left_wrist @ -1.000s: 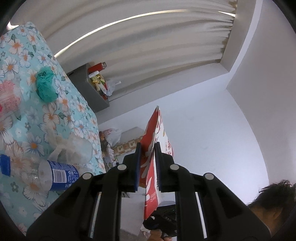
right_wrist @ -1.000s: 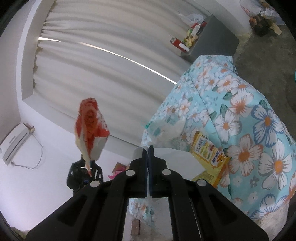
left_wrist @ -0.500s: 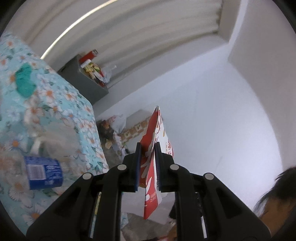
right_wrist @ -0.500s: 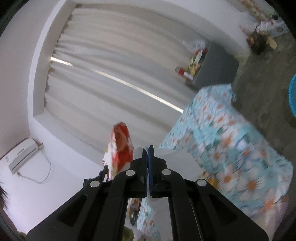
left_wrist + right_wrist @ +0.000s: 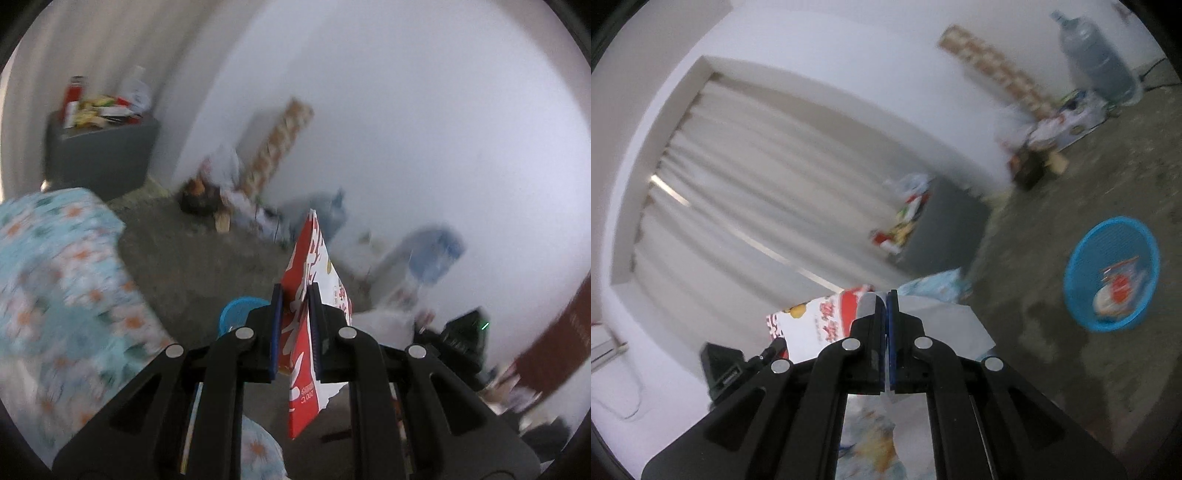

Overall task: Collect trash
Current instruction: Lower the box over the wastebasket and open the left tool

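I am holding the left hand-held gripper [image 5: 295, 325] clamped on a flat red-and-white printed snack wrapper [image 5: 308, 354]; both blue-padded fingers [image 5: 276, 332] are pressing its faces, and the wrapper is standing edge-on, its peak rising above the fingertips and its torn lower corner hanging below them. I am keeping the right hand-held gripper [image 5: 886, 325] pressed together on a thin white sheet of paper or plastic [image 5: 945, 325], which is fanning out to the right of the fingertips; how much of it sits between the pads I cannot tell.

The round blue plastic mesh basket [image 5: 1113, 271] is sitting on the rough grey concrete floor [image 5: 1052, 295], well apart from both grippers, with one crumpled red-and-white wrapper [image 5: 1117, 291] lying inside. In the left wrist view only a sliver of its rim [image 5: 240, 310] is showing, just beside the left finger.

The desk, draped in a light-blue floral cloth [image 5: 62, 280], is ending at a soft rounded corner on the left; open floor is running between that corner and the basket. Clutter is lining the white wall [image 5: 406, 129]: a large clear water bottle [image 5: 1097, 55], a leaning patterned cardboard strip [image 5: 993, 74], and a grey cabinet [image 5: 99, 158] carrying bottles and packets. Pale pleated curtains [image 5: 757, 184] are hanging behind it. Both views are motion-blurred.
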`<action>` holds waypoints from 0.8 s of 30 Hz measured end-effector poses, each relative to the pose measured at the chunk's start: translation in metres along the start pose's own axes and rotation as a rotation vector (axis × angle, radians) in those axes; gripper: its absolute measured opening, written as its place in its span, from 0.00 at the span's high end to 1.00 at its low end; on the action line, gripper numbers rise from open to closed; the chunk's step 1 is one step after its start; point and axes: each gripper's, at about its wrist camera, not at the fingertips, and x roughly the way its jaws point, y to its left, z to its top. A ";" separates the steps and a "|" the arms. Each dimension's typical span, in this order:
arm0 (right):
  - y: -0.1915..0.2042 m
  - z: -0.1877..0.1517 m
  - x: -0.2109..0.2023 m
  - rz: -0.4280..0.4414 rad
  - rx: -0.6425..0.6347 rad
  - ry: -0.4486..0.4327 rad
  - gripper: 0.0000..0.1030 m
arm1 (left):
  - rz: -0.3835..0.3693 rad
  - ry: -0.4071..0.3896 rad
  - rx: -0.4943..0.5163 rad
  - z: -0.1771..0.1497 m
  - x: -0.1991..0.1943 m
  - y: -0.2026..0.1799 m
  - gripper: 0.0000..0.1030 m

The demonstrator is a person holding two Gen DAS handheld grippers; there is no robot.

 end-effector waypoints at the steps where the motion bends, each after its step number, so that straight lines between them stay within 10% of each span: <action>1: -0.011 0.008 0.007 -0.025 0.007 -0.002 0.99 | 0.014 0.046 0.033 0.005 0.027 -0.006 0.89; 18: -0.260 0.052 0.147 -0.585 0.140 0.140 0.98 | 0.320 0.618 0.378 -0.051 0.422 0.001 0.77; 22: -0.331 0.046 0.175 -0.773 0.246 0.299 0.54 | 0.407 0.697 0.335 -0.071 0.469 0.037 0.60; 24: -0.351 0.040 0.178 -0.899 0.274 0.380 0.50 | 0.448 0.714 0.298 -0.075 0.477 0.051 0.59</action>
